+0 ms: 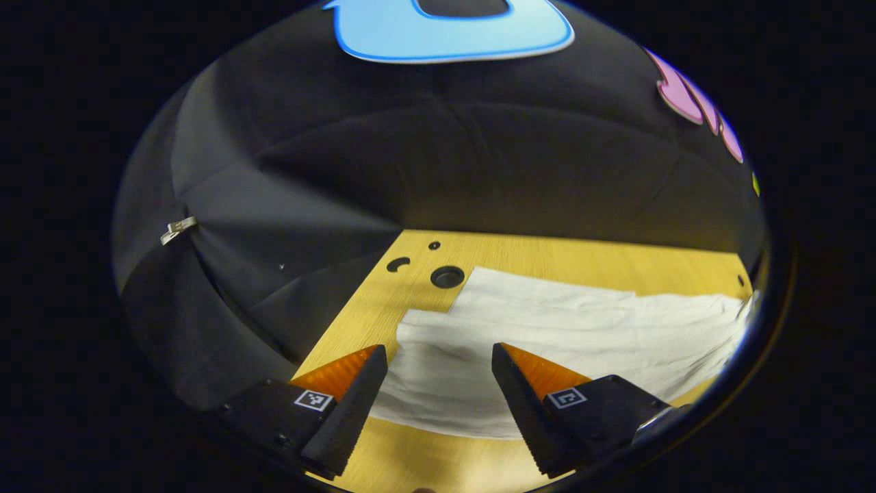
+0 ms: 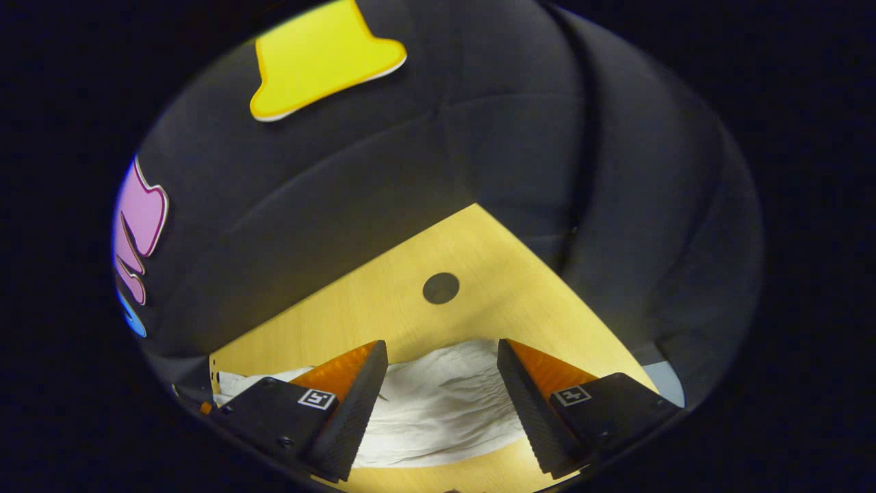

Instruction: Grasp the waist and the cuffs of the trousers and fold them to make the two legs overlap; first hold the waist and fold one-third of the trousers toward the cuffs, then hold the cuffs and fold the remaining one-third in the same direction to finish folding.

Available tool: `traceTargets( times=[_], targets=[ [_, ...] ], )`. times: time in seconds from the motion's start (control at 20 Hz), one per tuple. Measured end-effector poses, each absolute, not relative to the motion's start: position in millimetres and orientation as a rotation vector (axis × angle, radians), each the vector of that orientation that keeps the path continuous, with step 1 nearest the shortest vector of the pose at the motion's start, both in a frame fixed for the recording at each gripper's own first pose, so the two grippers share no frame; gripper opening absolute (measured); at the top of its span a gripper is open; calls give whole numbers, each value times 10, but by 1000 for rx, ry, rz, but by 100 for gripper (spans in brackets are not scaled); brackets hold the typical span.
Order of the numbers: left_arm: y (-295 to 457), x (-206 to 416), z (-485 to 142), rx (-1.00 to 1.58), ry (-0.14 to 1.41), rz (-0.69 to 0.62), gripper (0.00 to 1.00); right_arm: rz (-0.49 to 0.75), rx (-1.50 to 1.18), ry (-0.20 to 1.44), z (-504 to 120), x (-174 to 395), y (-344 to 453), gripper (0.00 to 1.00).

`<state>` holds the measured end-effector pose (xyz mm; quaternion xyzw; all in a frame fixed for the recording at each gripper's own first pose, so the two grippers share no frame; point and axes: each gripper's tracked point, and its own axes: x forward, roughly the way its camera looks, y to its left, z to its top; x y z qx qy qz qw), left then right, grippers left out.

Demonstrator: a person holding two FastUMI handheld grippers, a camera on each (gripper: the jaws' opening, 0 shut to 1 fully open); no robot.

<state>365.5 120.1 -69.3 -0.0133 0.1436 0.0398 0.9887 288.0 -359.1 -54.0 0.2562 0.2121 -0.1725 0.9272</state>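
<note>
White trousers (image 1: 568,342) laid flat on wooden table (image 1: 547,257), wrinkled, one end near table's left edge in left gripper view, other end (image 2: 438,404) near table corner in right gripper view. Left gripper (image 1: 439,356) held spread above cloth, nothing grasped. Right gripper (image 2: 441,352) likewise spread, empty. Round holes (image 1: 447,276) seen in tabletop beyond trousers.

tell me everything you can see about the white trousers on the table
The trousers are white, of thin, creased cloth, lying flat on the yellow wooden table. In the left gripper view two layers lie slightly offset, one edge stepped back from the other. In the right gripper view one rounded, wrinkled end lies near a round hole in the table. The left gripper and right gripper both hang open over the cloth; neither clamps it.
</note>
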Motion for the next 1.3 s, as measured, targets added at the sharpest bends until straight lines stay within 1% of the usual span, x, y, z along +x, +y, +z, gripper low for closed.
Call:
traceTargets(
  times=[0.15, 0.25, 0.4, 0.5, 0.7, 0.95, 1.0, 1.05, 1.1, 1.2, 1.25, 1.3],
  targets=[
    [1178, 3417, -482, -78, 233, 74, 98, -415, 552, 372, -500, 2767, -3644, 99],
    [1213, 3268, -414, -104, 202, 76, 98, -463, 552, 367, -660, 2720, -3657, 99],
    [1276, 3043, -398, -123, 182, 89, 98, -489, 562, 408, -986, 2659, -3620, 99],
    [1302, 2917, -437, -147, 185, 83, 98, -493, 589, 437, -1230, 2610, -3546, 99],
    [1180, 2603, -544, -178, 207, 68, 98, -493, 569, 472, -1493, 2642, -3424, 99],
    [984, 2348, -722, -204, 236, 76, 98, -533, 483, 462, -1561, 2680, -3436, 99],
    [956, 2304, -784, -207, 246, 85, 98, -554, 456, 462, -1597, 2683, -3440, 97],
    [926, 2275, -834, -212, 257, 86, 98, -563, 430, 468, -1622, 2700, -3440, 92],
    [873, 2225, -891, -219, 269, 84, 98, -570, 397, 475, -1639, 2688, -3416, 89],
    [812, 2167, -974, -228, 286, 82, 95, -553, 340, 499, -1665, 2749, -3340, 76],
    [813, 2155, -991, -232, 288, 86, 95, -540, 324, 520, -1681, 2768, -3301, 63],
    [811, 2125, -1009, -237, 294, 93, 95, -517, 319, 526, -1712, 2792, -3256, 57]
  ],
)
